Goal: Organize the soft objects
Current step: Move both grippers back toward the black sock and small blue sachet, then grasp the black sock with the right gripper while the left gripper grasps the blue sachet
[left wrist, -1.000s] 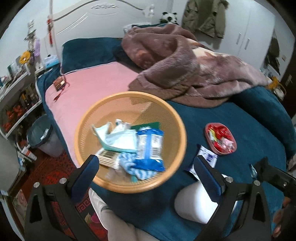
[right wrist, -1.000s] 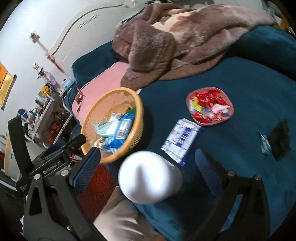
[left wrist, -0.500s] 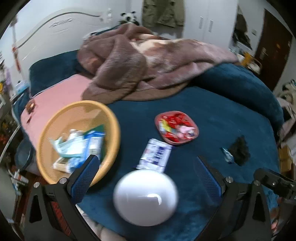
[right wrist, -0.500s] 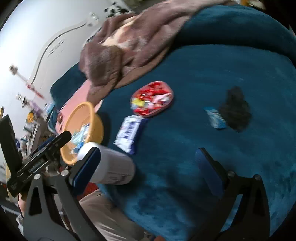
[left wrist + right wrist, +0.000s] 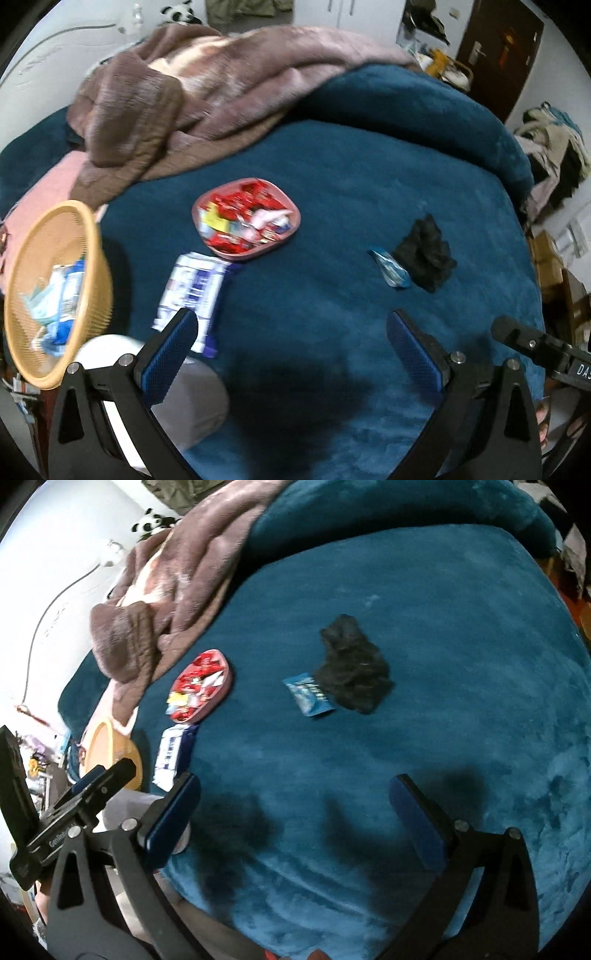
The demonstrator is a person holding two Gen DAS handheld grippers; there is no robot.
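A crumpled black cloth (image 5: 424, 253) (image 5: 352, 668) lies on the blue bed cover, touching a small blue packet (image 5: 391, 268) (image 5: 309, 694). A white and blue pack (image 5: 194, 291) (image 5: 173, 751) lies beside a pink tray of red sweets (image 5: 245, 221) (image 5: 199, 686). An orange basket (image 5: 48, 291) (image 5: 110, 753) holding several soft packets stands at the bed's left edge. My left gripper (image 5: 291, 350) is open and empty above the cover. My right gripper (image 5: 295, 812) is open and empty, short of the black cloth.
A white cylinder (image 5: 155, 398) lies at the near left bed edge by the left finger. A brown blanket (image 5: 207, 85) (image 5: 177, 583) is heaped at the back. A bedside shelf (image 5: 40, 764) and a clothes pile (image 5: 554, 147) flank the bed.
Both grippers have swung to the right across the bed. The basket slid to the left edge of the views and the black cloth and blue packet came nearer. Both stay open.
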